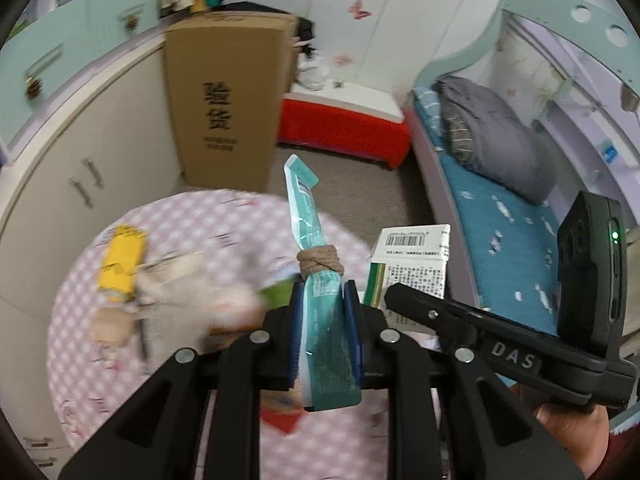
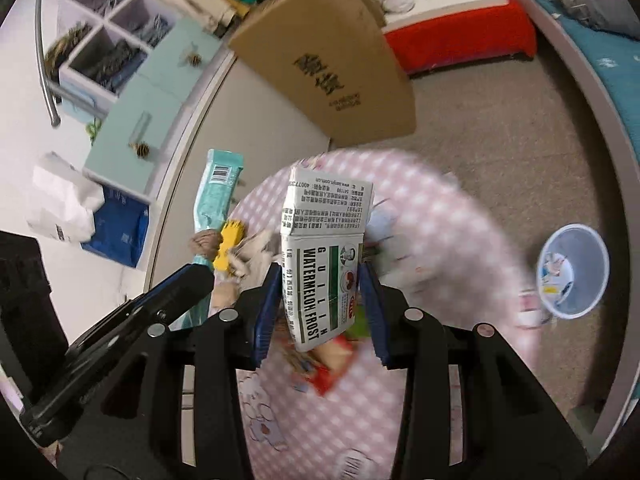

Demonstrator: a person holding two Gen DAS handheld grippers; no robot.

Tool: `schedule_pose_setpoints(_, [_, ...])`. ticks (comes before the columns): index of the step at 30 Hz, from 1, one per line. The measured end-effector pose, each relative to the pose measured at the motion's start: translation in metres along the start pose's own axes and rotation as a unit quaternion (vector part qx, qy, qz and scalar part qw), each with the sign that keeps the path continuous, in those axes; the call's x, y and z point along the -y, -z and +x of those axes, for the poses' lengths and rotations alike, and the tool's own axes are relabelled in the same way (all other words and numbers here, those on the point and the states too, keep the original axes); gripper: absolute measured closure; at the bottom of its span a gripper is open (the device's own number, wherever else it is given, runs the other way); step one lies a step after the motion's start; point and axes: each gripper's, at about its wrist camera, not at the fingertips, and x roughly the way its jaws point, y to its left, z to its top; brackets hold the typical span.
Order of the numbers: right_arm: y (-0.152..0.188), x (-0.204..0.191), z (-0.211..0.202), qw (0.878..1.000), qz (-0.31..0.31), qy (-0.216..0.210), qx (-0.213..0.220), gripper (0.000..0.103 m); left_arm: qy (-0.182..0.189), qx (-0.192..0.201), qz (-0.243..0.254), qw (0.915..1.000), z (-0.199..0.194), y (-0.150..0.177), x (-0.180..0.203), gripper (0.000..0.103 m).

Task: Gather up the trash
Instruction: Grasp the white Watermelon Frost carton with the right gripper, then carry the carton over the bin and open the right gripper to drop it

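the left gripper (image 1: pixel 320 312) is clamped narrow on a long teal toothbrush pack (image 1: pixel 310 216) with a brown hair tie (image 1: pixel 320 262) wound round its middle. the right gripper (image 2: pixel 322 304) pinches a white-and-green medicine carton (image 2: pixel 324 256) marked watermelon frost, its pads on the two side faces. both pieces hang above the round table with the pink checked cloth (image 2: pixel 432 216).

the pack looks light, thin and bendy, so a grip low near its end lets the top sway; nearer the tie would likely be steadier. the carton is probably empty, light card that dents if squeezed hard, and is best held across its flat sides.

more litter lies on the cloth: a yellow box (image 1: pixel 120 260) and blurred wrappers. a small lined waste bin (image 2: pixel 572 270) stands on the floor beyond the table edge, with a tall cardboard box (image 2: pixel 340 60) and bed (image 1: pixel 500 216) nearby. the two grippers sit close together and could knock.
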Motion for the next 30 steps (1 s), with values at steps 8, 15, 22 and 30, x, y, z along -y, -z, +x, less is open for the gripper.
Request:
schedule_pose_setpoints(8, [-0.012,0.097,-0.094,0.997,0.036,0.047,0.045,0.064,0.061,-0.024,0.052,0.9965,0.038,-0.005,0.123,0.084])
schedule_pose_setpoints(15, [-0.015,0.172,-0.151,0.991,0.073,0.082,0.071,0.063,0.094,-0.057,0.094,0.9894,0.076,-0.003,0.214,0.084])
schedule_pose_setpoints(22, [-0.018,0.219,-0.183,0.987,0.093,0.096,0.083,0.062,0.102,-0.074,0.123,0.9844,0.099,-0.001,0.266,0.084])
schedule_pose_setpoints(30, [-0.026,0.251,-0.187,0.985,0.110,0.110,0.081,0.036,0.086,-0.088,0.148,0.9813,0.116,0.001,0.298,0.084])
